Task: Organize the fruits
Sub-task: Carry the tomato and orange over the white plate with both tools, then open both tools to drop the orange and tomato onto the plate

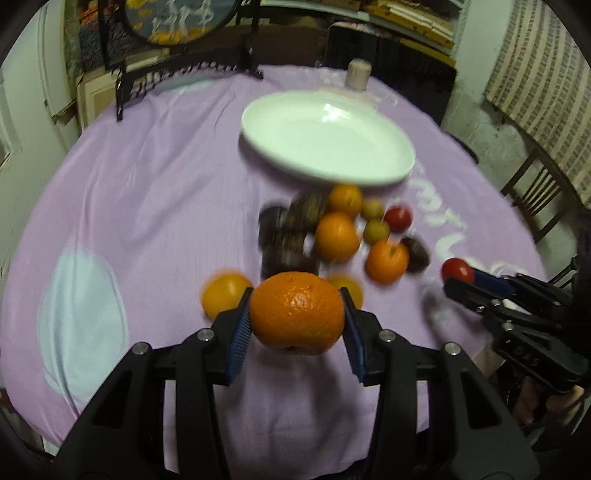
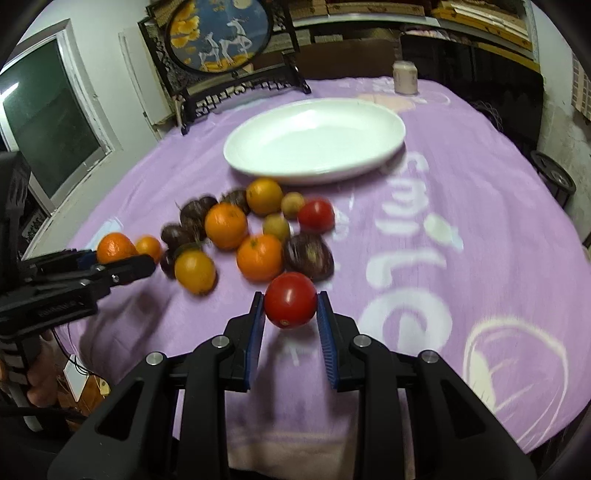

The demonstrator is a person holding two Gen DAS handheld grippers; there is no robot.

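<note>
My left gripper (image 1: 297, 308) is shut on a large orange (image 1: 297, 312) and holds it above the purple tablecloth; it also shows in the right wrist view (image 2: 110, 258). My right gripper (image 2: 290, 302) is shut on a red tomato (image 2: 290, 300), seen in the left wrist view too (image 1: 457, 270). A pile of fruit lies on the cloth: oranges (image 2: 226, 226), dark purple fruits (image 2: 308, 256), small yellow-green fruits (image 2: 276, 227) and another red tomato (image 2: 316, 215). A white oval plate (image 2: 314, 142) stands beyond the pile with nothing on it.
A dark carved stand with a round painted panel (image 2: 221, 33) sits at the table's far left edge. A pale jar (image 2: 405, 77) stands at the far edge behind the plate. A wooden chair (image 1: 535, 199) is off the table's right side.
</note>
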